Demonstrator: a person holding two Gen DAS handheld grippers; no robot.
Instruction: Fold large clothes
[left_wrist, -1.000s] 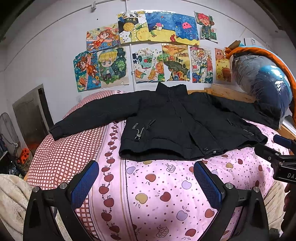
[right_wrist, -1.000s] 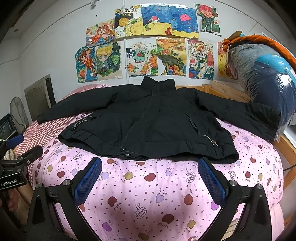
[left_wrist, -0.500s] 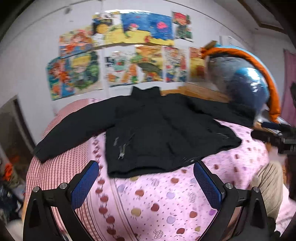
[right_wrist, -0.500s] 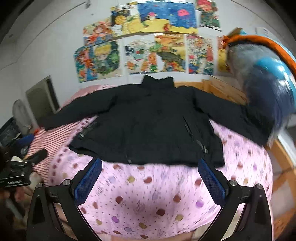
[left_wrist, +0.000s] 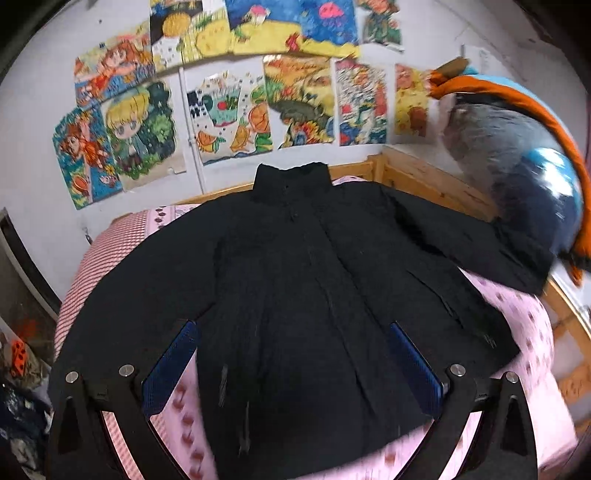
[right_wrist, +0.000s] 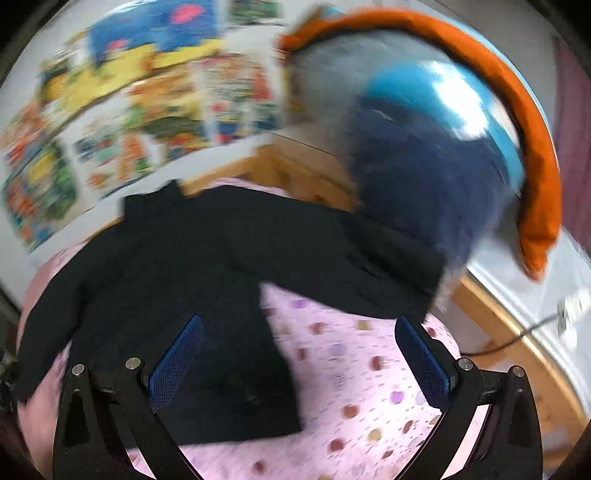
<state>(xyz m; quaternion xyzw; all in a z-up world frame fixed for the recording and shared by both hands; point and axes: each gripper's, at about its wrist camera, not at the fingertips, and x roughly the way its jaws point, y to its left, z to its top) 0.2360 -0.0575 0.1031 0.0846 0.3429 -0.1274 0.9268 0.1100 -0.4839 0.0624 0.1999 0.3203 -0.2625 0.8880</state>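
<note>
— Both hand-held grippers: how are they set?

— Each is seen with its jaws spread wide and nothing gripped. The left hand-held gripper (left_wrist: 293, 365) is held low over the hem of the jacket (left_wrist: 314, 295), its blue pads (left_wrist: 173, 365) framing the lower front panel. The right hand-held gripper (right_wrist: 299, 365) is held over the jacket's right side, one pad over black cloth, the other over the bed (right_wrist: 369, 369).

— Where is the jacket found?

— It is laid flat, front up, on the pink patterned bed, collar toward the wall, both sleeves stretched outward. The right sleeve (right_wrist: 351, 266) is seen reaching toward a bundle (right_wrist: 436, 155) wrapped in blue and orange at the bed's far corner.

— Anything else noted?

— Drawings (left_wrist: 229, 110) are pinned on the wall behind. The right view is heavily blurred, so fine detail cannot be told there.
</note>
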